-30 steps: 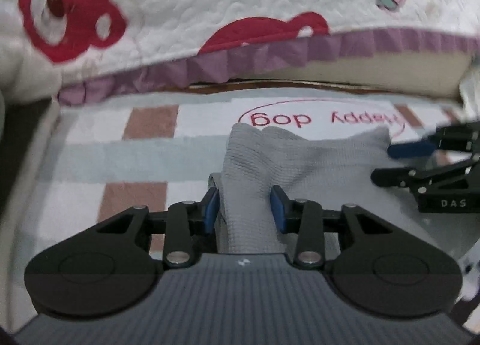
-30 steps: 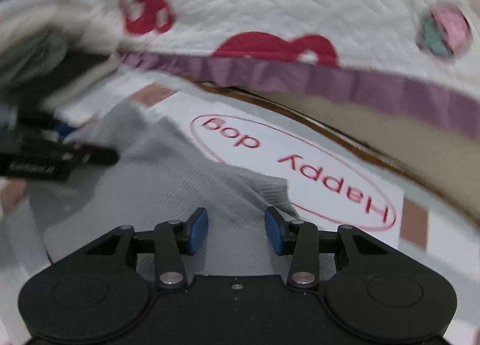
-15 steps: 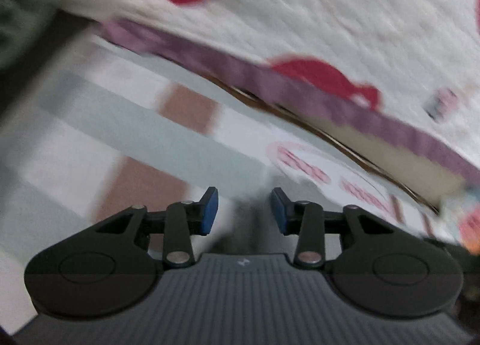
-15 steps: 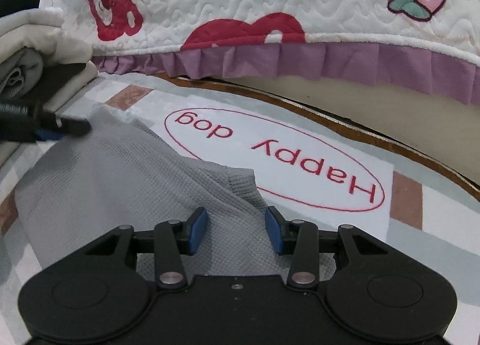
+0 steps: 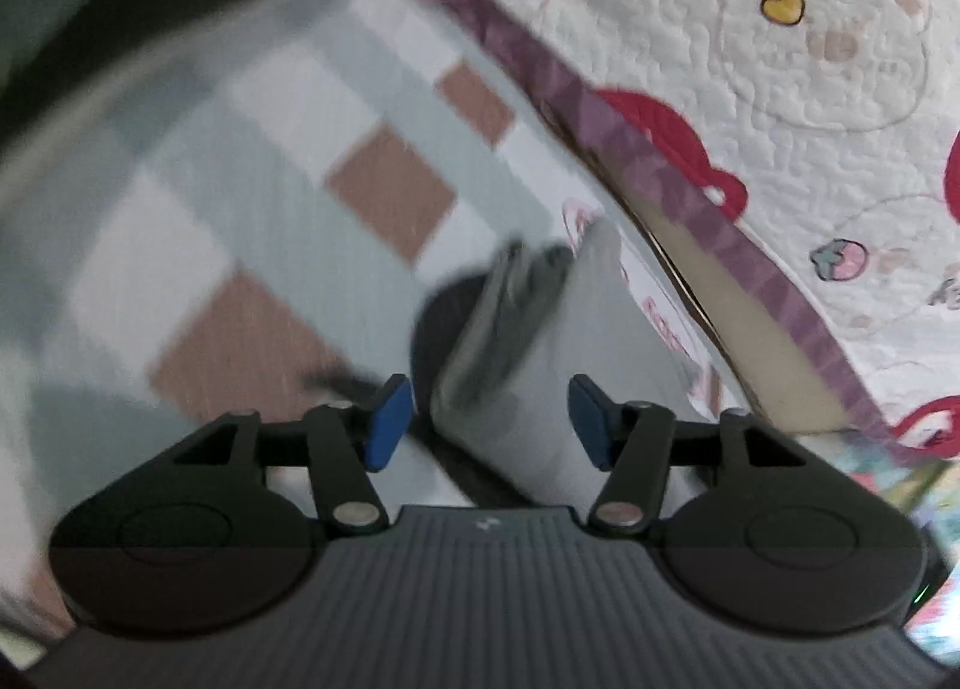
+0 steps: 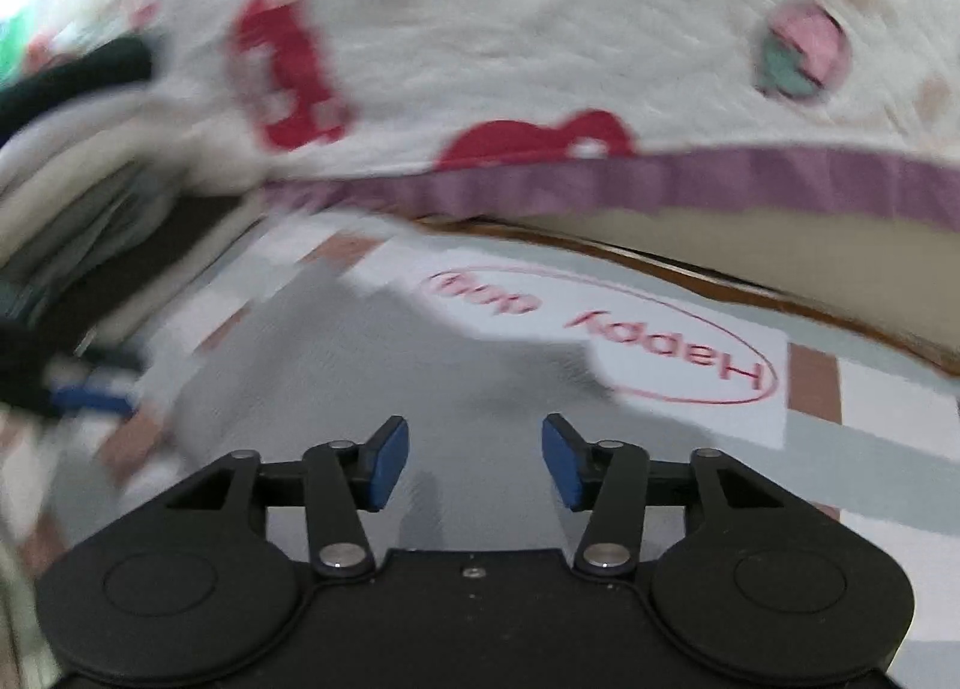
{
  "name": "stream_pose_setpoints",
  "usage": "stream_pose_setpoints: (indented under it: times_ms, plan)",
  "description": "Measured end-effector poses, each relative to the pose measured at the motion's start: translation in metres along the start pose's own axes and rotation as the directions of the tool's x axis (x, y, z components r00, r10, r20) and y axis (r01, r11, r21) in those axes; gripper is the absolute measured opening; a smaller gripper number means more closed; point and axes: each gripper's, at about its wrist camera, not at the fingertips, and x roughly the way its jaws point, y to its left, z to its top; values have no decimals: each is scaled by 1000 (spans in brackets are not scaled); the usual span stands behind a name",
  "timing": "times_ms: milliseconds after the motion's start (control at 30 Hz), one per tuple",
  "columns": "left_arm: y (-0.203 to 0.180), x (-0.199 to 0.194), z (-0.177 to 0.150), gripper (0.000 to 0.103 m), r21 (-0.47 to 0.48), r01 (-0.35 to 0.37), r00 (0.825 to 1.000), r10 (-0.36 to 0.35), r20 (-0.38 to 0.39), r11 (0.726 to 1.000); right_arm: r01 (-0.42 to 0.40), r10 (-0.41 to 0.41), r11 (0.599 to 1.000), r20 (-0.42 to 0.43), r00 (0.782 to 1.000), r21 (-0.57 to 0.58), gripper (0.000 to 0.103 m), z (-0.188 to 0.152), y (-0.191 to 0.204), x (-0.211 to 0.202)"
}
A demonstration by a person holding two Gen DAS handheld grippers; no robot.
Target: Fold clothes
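A grey knit garment (image 6: 384,365) lies folded on the checked mat (image 6: 870,467), its far edge touching the red "Happy dog" oval. My right gripper (image 6: 475,464) hovers over its near part; the jaws are opening and no cloth is pinched between the blue pads. In the left wrist view the picture is rolled and blurred. The grey garment (image 5: 540,341) shows ahead of my left gripper (image 5: 491,431), whose jaws are also opening, pads clear of the cloth. The left gripper's blue pad (image 6: 90,398) shows at the left edge of the right wrist view.
A white quilt (image 6: 540,29) with red bears and a purple frill (image 6: 720,179) hangs over the far side of the mat. A stack of folded clothes (image 6: 90,197) sits at the left. Bare mat (image 5: 270,179) lies left of the garment.
The left gripper has let go of the grey cloth, rolled and swung sideways. Both pairs of jaws now stand wider. The right gripper has pulled back and up a little.
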Motion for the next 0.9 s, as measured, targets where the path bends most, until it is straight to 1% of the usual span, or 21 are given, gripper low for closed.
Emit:
stream_pose_setpoints:
  times_ms: [33,100,167,233,333,367,400,467,500,533,567,600,633,667,700,733,767,800,833,900]
  plan:
    - [3,4,-4,58,-25,2,1000,-3,-27,1000,-21,20,998,-5,1000,-67,57,-8,9,-4]
    - [7,13,-6,58,-77,-39,998,35,-53,996,-60,57,977,-19,998,-205,57,-23,24,-10]
    - [12,22,-8,58,-130,-78,995,69,-73,988,-48,38,936,-36,999,-349,57,-36,37,-12]
    - [17,29,-10,58,-192,-81,995,68,-74,978,-34,13,900,-51,999,-434,57,-42,45,-10]
    - [20,29,-13,58,-297,-10,1000,10,-1,955,-18,-5,881,-46,999,-474,57,-44,49,-7]
    - [18,32,-14,59,-301,-12,999,21,26,954,-10,-13,870,-44,999,-492,57,-44,51,-7]
    - [15,36,-17,61,-292,-25,998,42,53,956,2,-28,849,-41,999,-529,57,-45,54,-6]
    - [7,41,-19,62,-258,-25,994,52,98,966,23,-55,795,-34,998,-606,57,-50,60,-2]
    - [3,42,-19,62,-244,-29,992,58,112,969,33,-64,779,-27,998,-627,57,-51,62,-1]
    - [0,43,-20,61,-226,-33,990,62,126,974,37,-65,775,-21,998,-631,60,-51,63,1]
    - [-2,44,-20,57,-205,-36,988,66,141,978,27,-50,782,-20,999,-623,63,-50,62,3]
    - [-4,45,-20,43,-185,-40,986,69,155,982,15,-33,790,-19,999,-613,69,-49,61,5]
    - [-6,45,-19,23,-158,-39,984,66,167,987,3,-17,798,-18,1000,-603,69,-48,60,7]
    - [-12,42,-17,18,-107,-66,979,85,187,992,11,-26,783,-14,1000,-622,69,-51,61,9]
    - [-20,37,-15,4,-45,-112,970,119,213,993,22,-37,766,-10,999,-643,69,-53,61,12]
    - [-30,32,-15,0,19,-187,950,176,257,982,33,-49,748,-6,999,-663,67,-56,62,16]
    - [-41,28,-16,0,80,-279,918,242,314,957,38,-57,729,-4,998,-684,64,-59,61,16]
    - [-43,26,-14,0,98,-312,905,264,334,945,44,-64,710,-2,998,-703,56,-62,60,15]
    - [-40,25,-11,0,92,-309,907,264,330,947,41,-62,710,-5,998,-704,51,-64,58,13]
    - [-32,24,-4,0,64,-301,912,267,310,952,41,-63,733,-8,998,-679,51,-67,52,10]
